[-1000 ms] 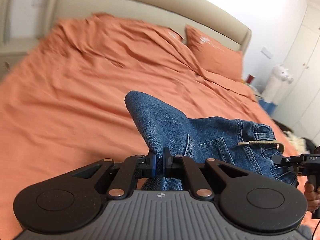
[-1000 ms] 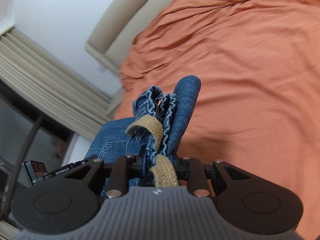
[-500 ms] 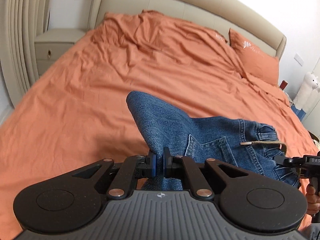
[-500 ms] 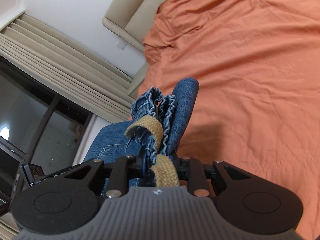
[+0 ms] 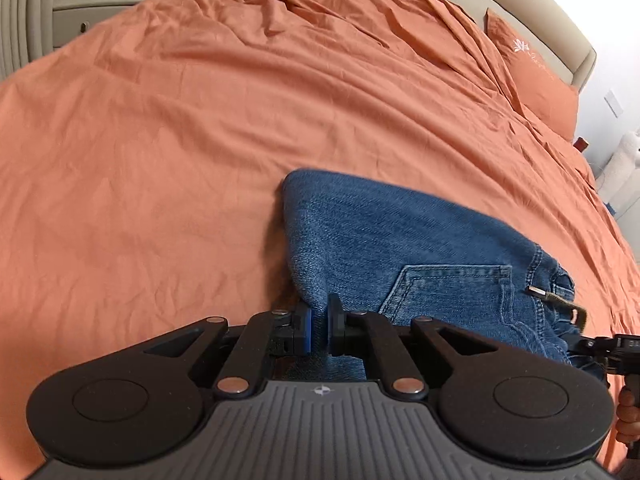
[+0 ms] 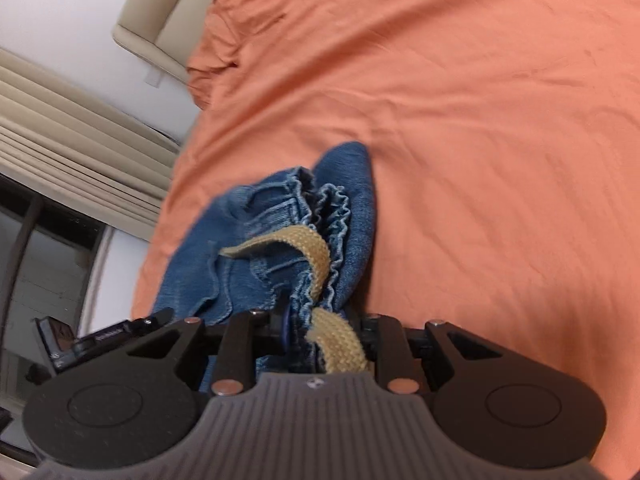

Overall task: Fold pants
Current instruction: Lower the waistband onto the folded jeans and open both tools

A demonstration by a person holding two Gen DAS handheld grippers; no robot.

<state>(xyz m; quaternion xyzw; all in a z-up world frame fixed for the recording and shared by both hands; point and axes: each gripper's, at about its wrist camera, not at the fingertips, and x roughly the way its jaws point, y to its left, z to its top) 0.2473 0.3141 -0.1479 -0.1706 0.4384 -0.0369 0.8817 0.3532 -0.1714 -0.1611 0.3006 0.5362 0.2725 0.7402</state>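
Note:
Blue denim pants [image 5: 400,248] hang between my two grippers just above the orange bed. My left gripper [image 5: 319,330] is shut on a folded denim edge, with a back pocket [image 5: 448,292] to its right. My right gripper [image 6: 320,332] is shut on the gathered elastic waistband [image 6: 320,208], and the tan drawstring [image 6: 316,256] loops over it. The right gripper also shows at the right edge of the left wrist view [image 5: 612,350].
The orange bedsheet [image 5: 200,140] fills both views. A beige headboard [image 5: 576,36] and an orange pillow [image 5: 536,76] lie far right. A nightstand [image 5: 92,8] stands at the far left. Curtains and a window [image 6: 60,184] are left of the right gripper.
Both grippers have tilted down and dropped toward the bed with the pants. The denim now lies lower and the waistband has spread out a little. Both grips are unchanged.

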